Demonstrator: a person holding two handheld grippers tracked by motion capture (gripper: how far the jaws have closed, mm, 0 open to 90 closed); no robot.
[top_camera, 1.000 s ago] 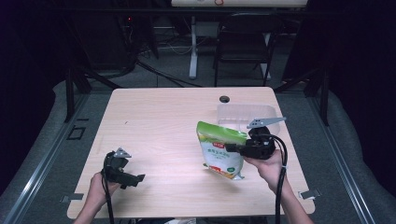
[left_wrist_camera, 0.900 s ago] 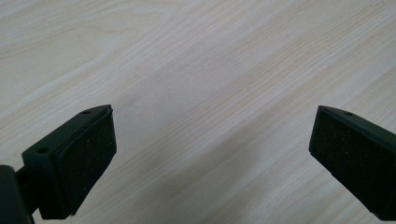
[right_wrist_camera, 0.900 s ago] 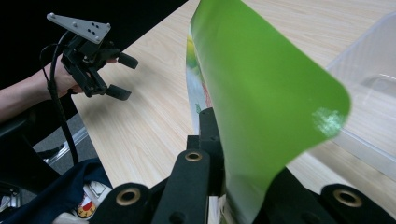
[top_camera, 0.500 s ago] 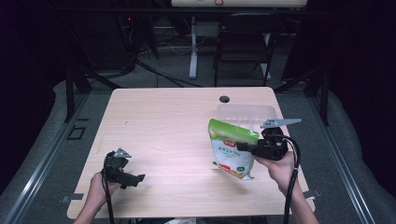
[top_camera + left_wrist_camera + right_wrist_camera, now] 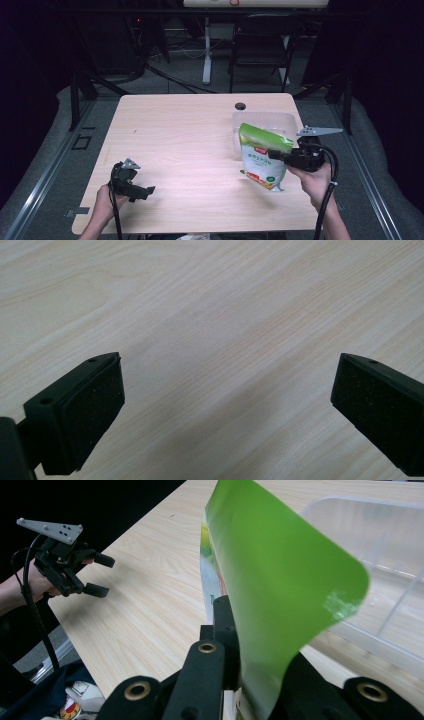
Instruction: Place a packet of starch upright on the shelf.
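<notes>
High view is showing the right gripper (image 5: 280, 159) clamping its jaws on a green-and-white plastic pouch (image 5: 262, 156), holding it above the pale wooden table (image 5: 190, 145) just beside a clear plastic bin (image 5: 264, 120). Left gripper (image 5: 145, 190) is resting low over the table's near edge, jaws standing wide apart.

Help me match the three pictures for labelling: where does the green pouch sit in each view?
High view: the pouch hangs right of centre, clamped in the right gripper, in front of the clear bin.
Left gripper view: the pouch is not in it; open jaws over bare table.
Right gripper view: the pouch rises from the jaws at centre.
Shared landmark: the table's wood grain.
</notes>
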